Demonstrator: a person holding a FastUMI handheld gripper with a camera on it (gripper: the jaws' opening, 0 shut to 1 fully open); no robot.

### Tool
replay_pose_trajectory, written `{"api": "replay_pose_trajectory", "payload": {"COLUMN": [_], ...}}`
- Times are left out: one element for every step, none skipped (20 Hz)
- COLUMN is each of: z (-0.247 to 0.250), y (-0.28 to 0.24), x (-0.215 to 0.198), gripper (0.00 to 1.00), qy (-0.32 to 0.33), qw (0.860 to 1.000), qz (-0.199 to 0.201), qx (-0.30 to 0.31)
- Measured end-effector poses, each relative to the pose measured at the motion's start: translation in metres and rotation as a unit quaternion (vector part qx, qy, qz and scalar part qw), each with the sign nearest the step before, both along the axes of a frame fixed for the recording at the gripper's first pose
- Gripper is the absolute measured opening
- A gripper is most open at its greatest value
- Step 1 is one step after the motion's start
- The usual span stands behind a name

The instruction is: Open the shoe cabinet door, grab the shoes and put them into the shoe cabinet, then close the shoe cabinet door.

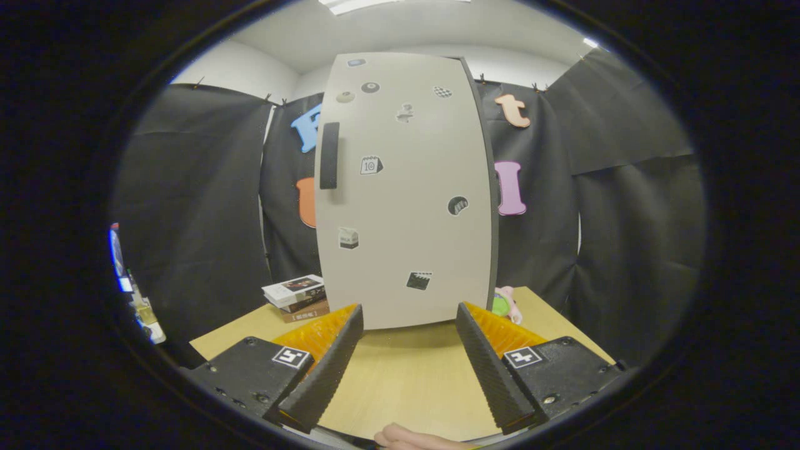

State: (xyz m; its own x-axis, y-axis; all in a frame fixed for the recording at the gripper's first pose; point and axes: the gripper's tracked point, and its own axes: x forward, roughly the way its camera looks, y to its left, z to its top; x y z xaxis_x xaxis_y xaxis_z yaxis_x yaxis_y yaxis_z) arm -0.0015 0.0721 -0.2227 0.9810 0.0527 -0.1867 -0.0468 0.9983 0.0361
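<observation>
so the booth is basically black cloth (194, 206) hung all the way round, pinned up along the top with little clips and sagging into folds, one panel on the right overlapping the one below it. above the cloth you can see plain white wall (240, 72) and a white ceiling (400, 28) with a bright light panel (350, 5) right at the top, plus a smaller bright spot further right. the surface (406, 381) is light wood grain, pale yellowish, evenly lit with a soft shadow toward the back. a small stack of books (299, 297) sits near its back left corner, close to the cloth
</observation>
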Motion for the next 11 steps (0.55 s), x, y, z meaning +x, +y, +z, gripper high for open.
{"api": "replay_pose_trajectory", "payload": {"z": [0.001,0.004,0.006,0.007,0.008,0.008,0.008,0.010,0.013,0.017,0.019], "y": [-0.002,-0.004,-0.005,-0.006,-0.006,-0.005,-0.005,-0.003,-0.001,0.001,0.002], "x": [-0.001,-0.001,-0.001,-0.001,-0.004,-0.004,-0.004,-0.005,-0.008,-0.011,-0.014], "gripper": [0.98,0.98,0.98,0.98,0.98,0.98,0.98,0.98,0.98,0.98,0.98], "qy": [-0.004,-0.009,-0.013,-0.015,-0.017,-0.017,-0.019,-0.020,-0.021,-0.023,-0.026], "qw": [1.000,1.000,1.000,1.000,1.000,1.000,1.000,1.000,1.000,1.000,1.000], "qz": [-0.002,-0.006,-0.010,-0.011,-0.013,-0.012,-0.010,-0.008,-0.005,-0.003,0.000], "qx": [-0.003,-0.006,-0.006,-0.006,-0.006,-0.006,-0.007,-0.008,-0.010,-0.012,-0.014]}}
